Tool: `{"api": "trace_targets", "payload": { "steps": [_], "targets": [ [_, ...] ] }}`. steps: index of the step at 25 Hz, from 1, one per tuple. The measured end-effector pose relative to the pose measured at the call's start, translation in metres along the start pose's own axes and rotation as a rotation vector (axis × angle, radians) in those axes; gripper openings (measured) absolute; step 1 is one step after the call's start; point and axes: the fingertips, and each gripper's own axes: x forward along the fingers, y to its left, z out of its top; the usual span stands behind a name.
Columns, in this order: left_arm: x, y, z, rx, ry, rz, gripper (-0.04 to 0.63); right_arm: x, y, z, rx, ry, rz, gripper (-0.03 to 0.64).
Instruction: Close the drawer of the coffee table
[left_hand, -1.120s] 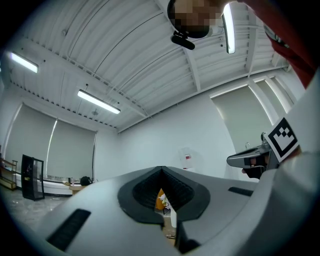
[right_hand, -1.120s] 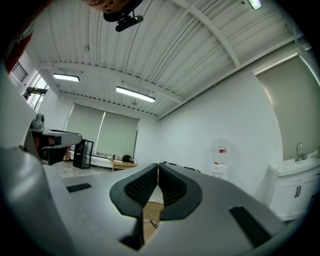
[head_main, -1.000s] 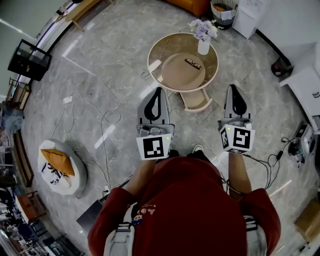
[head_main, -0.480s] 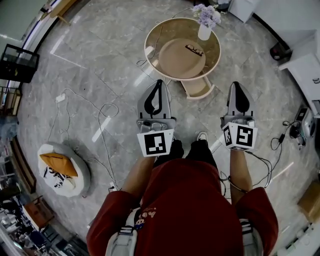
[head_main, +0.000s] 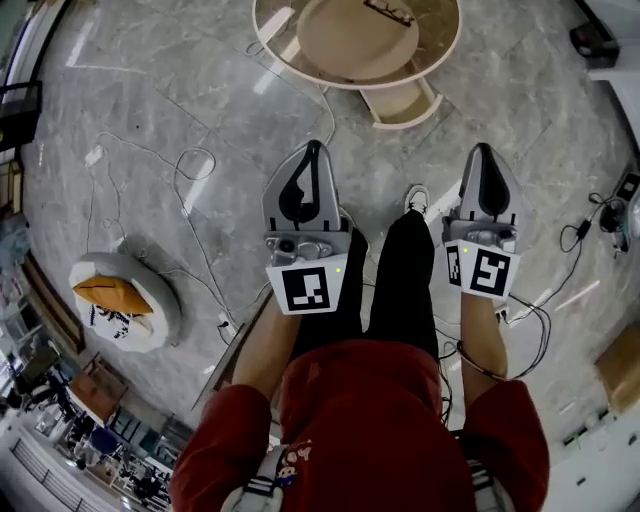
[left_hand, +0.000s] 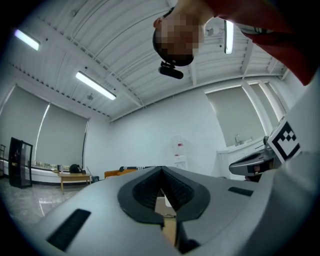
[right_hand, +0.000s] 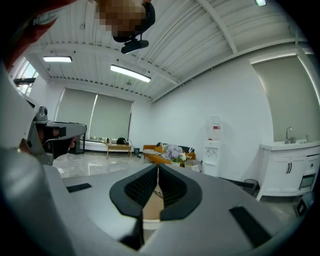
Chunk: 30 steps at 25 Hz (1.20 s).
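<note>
The round beige coffee table (head_main: 445, 55) stands at the top of the head view. Its drawer (head_main: 403, 103) sticks out open from the near side, and its tray looks empty. My left gripper (head_main: 314, 147) (left_hand: 161, 170) is held over the floor short of the table, shut, with nothing in it. My right gripper (head_main: 484, 150) (right_hand: 158, 167) is level with it on the right, also shut and holding nothing. Both point toward the table and touch nothing. In the right gripper view, a strip of beige table (right_hand: 151, 205) shows through the jaw gap.
Loose white cables (head_main: 190, 165) trail over the marble floor to the left. A white pouf with an orange cushion (head_main: 115, 300) sits at the far left. The person's black-trousered legs and a shoe (head_main: 417, 198) are between the grippers. More cables (head_main: 585, 230) lie at the right.
The table and drawer have slid toward the top edge of the head view. The person's legs now show between the grippers. Both grippers stay shut, side by side.
</note>
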Motion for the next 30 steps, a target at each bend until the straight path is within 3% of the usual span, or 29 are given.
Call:
{"api": "trace_targets", "payload": {
  "steps": [6,17,22,30],
  "targets": [
    [-0.019,-0.037,-0.143,-0.016,0.118,-0.001,0.012,0.009,0.014,-0.147,0.021,0.115,0.053,0.025],
    [-0.043,-0.092,-0.397,-0.051,0.192,0.017,0.012,0.027,0.03,-0.392,-0.075,0.22,0.181,0.025],
    [-0.054,-0.105,-0.504,-0.063,0.2,0.062,0.012,0.035,0.018,-0.48,-0.106,0.226,0.165,0.025],
    [-0.061,-0.118,-0.612,-0.046,0.13,0.07,0.012,0.055,0.019,-0.6,-0.118,0.171,0.153,0.025]
  ]
}}
